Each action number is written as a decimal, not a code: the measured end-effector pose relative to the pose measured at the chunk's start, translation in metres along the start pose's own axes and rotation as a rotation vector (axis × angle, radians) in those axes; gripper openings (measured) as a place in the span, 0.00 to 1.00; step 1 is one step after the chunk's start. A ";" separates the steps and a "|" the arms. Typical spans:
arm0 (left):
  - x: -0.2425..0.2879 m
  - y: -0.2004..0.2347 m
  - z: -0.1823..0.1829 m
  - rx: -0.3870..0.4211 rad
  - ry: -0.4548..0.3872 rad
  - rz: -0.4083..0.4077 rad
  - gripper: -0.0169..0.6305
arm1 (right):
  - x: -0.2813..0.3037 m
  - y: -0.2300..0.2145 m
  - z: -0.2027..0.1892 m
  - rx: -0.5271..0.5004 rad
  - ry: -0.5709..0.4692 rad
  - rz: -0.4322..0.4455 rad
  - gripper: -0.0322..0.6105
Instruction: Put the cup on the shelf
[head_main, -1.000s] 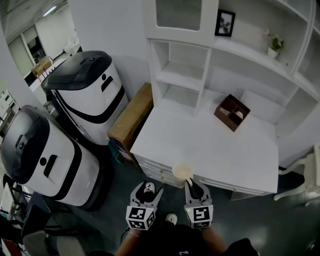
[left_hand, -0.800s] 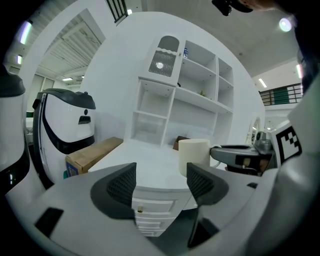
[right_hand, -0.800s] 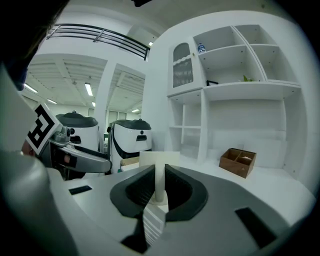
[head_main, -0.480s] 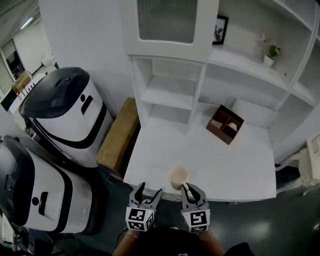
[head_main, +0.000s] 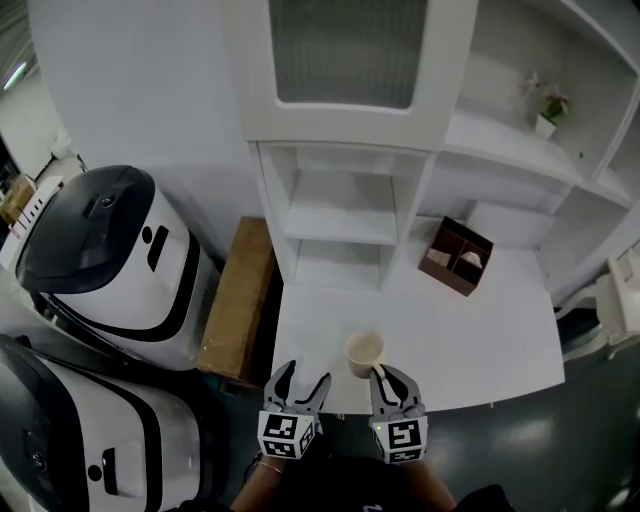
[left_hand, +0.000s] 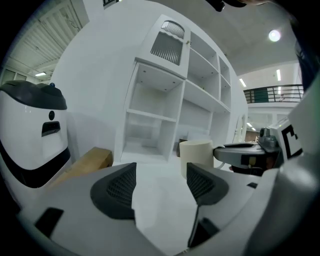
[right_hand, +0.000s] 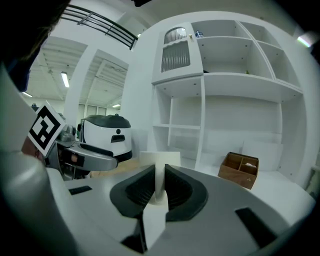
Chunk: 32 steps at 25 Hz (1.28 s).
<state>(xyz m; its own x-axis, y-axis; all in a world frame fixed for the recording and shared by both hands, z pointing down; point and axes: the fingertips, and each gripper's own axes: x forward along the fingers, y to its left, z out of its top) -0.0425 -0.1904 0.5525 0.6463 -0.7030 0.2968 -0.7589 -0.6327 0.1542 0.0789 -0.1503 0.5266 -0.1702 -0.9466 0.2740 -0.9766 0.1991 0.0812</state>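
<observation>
A white desk (head_main: 470, 340) is standing against a white wall, with a tall white shelf unit (head_main: 340, 225) rising from its back edge. In the head view, a cabinet door (head_main: 345, 60) with ribbed glass is closing the top of that unit. A small potted plant (head_main: 548, 108) is sitting on a higher shelf at the right. A compartmented wooden box (head_main: 456, 256) is resting on the desk near the back. A cardboard box (head_main: 235, 300) is leaning beside the desk's left end, next to two white-and-black machines (head_main: 100, 250). The pale cup (head_main: 365, 352) is showing upright over the front part of the desk, well apart from the shelves. The right gripper (head_main: 383, 374) is reaching to its rim, and the left gripper (head_main: 303, 378) is hovering just beside it.

In the left gripper view, the left gripper's jaws are standing spread with only bare desk between them. The cup (left_hand: 196, 157) is appearing ahead to the right, with the right gripper (left_hand: 235, 154) on it, in front of the open shelf compartments.

In the right gripper view, the right gripper's jaws are pinching the cup's (right_hand: 160, 159) wall, one pad inside and one outside. The wooden box (right_hand: 239, 169) is lying to the right, and the left gripper (right_hand: 80, 157) is showing at the left.
</observation>
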 end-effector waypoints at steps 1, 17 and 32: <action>0.003 0.006 0.003 0.002 -0.004 -0.008 0.51 | 0.006 0.001 0.002 0.002 0.002 -0.010 0.13; 0.022 0.073 0.023 0.009 -0.004 -0.054 0.51 | 0.096 0.010 0.039 0.089 -0.051 -0.056 0.13; 0.025 0.118 0.047 -0.042 -0.042 0.104 0.51 | 0.200 -0.027 0.078 0.036 -0.046 -0.015 0.13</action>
<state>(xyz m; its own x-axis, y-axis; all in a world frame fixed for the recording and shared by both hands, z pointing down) -0.1126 -0.2980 0.5332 0.5663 -0.7775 0.2734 -0.8240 -0.5422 0.1645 0.0611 -0.3651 0.5050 -0.1607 -0.9602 0.2286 -0.9830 0.1765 0.0501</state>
